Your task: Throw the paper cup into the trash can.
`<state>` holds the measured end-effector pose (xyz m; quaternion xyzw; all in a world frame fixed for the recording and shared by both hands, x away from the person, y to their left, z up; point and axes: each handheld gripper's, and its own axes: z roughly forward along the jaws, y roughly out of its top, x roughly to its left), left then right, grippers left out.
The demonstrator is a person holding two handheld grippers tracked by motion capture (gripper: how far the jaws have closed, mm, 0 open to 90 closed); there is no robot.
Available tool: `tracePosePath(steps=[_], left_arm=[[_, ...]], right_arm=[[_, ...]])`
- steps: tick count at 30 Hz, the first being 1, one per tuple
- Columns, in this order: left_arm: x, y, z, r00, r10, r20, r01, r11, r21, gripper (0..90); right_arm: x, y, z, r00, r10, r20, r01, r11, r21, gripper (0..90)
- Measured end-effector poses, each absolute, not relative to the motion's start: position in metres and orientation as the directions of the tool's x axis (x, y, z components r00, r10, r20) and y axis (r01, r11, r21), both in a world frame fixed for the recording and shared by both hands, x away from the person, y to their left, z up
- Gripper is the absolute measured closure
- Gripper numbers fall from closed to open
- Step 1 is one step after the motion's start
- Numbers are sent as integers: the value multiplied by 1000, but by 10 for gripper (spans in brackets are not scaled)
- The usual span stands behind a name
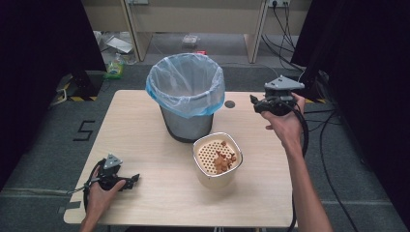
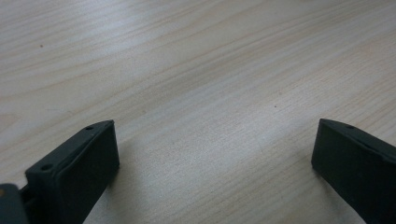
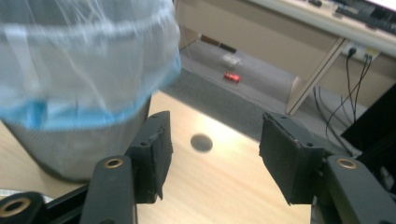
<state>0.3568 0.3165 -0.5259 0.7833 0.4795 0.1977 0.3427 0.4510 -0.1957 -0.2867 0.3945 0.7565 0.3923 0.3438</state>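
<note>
Two grippers are working over a pale wooden desk. The right gripper is hovering above the far right part of the desk, just right of a grey bin lined with a clear and blue plastic bag. Its fingers are standing apart with nothing between them; in the right gripper view they are framing a small dark round spot on the desk, with the bin's wall close on the left. The left gripper is resting low near the front left corner of the desk, well apart from everything else, its fingers spread wide and released over bare wood. Between the two hands, just in front of the bin and nearly touching it, a cream container with a perforated insert is sitting on the desk, holding brown food scraps gathered toward its right side.
</note>
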Motion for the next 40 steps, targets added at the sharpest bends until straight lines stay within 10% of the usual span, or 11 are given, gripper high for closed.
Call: tracePosePath(steps=[40], left_arm=[[356, 317, -526, 463, 886, -17, 615, -307, 726, 0]], right_arm=[[389, -233, -470, -423, 902, -89, 569, 341, 749, 346]])
